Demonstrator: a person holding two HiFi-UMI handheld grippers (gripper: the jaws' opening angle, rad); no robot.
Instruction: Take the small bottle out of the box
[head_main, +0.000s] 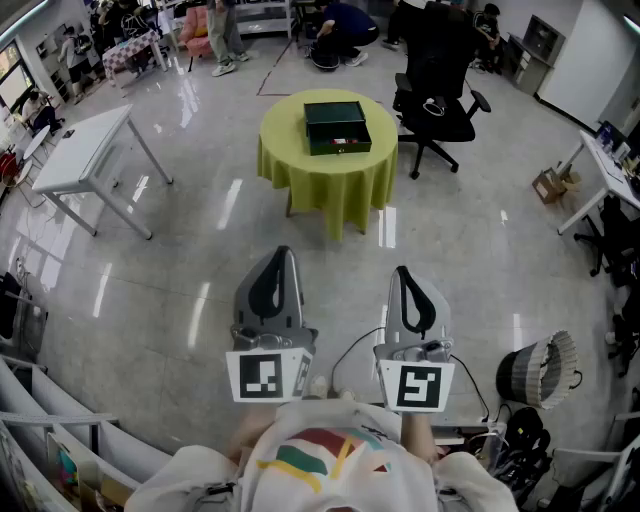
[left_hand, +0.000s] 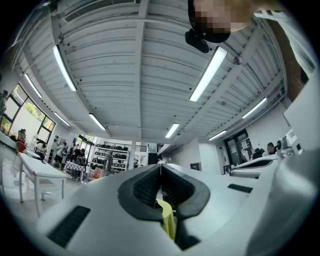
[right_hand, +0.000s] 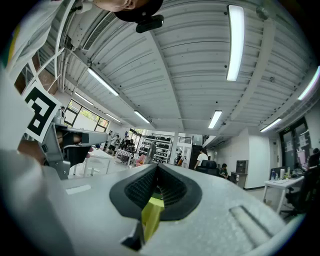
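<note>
A dark green box (head_main: 337, 127) lies on a round table with a yellow-green cloth (head_main: 328, 165), well ahead of me across the floor. Its lid looks closed; no small bottle shows. My left gripper (head_main: 283, 254) and right gripper (head_main: 401, 271) are held close to my body, side by side, far short of the table. Both point forward and upward. In the left gripper view the jaws (left_hand: 161, 167) meet at the tips with nothing between them. The right gripper view shows its jaws (right_hand: 158, 167) likewise shut and empty.
A white folding table (head_main: 82, 152) stands at the left and a black office chair (head_main: 437, 100) sits right of the round table. A fan (head_main: 540, 372) and cables lie on the floor at my right. People are at the far end of the room.
</note>
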